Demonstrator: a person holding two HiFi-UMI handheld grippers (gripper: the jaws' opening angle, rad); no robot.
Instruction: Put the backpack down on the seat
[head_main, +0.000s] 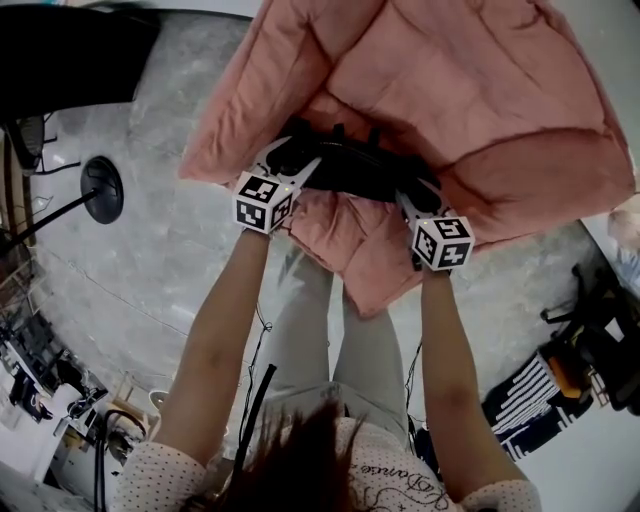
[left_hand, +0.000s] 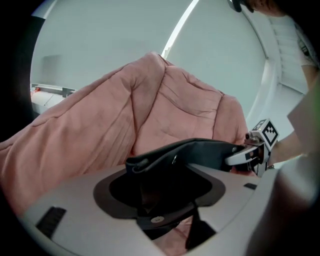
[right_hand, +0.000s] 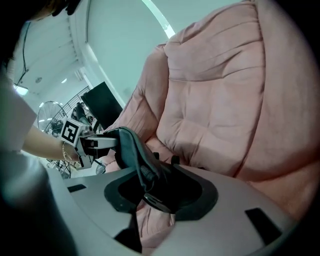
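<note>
backpack lying on a pink padded seat

both bare forearms reach straight forward, side by side. the left gripper and right gripper sit at the backpack's two ends, jaws parted, its black edge loose between them.

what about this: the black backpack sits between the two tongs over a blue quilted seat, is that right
Not quite. The quilted seat is pink, not blue, as the head view shows plainly. The rest stands: the black backpack sits between the left tongs and the right tongs, over that seat.
</note>
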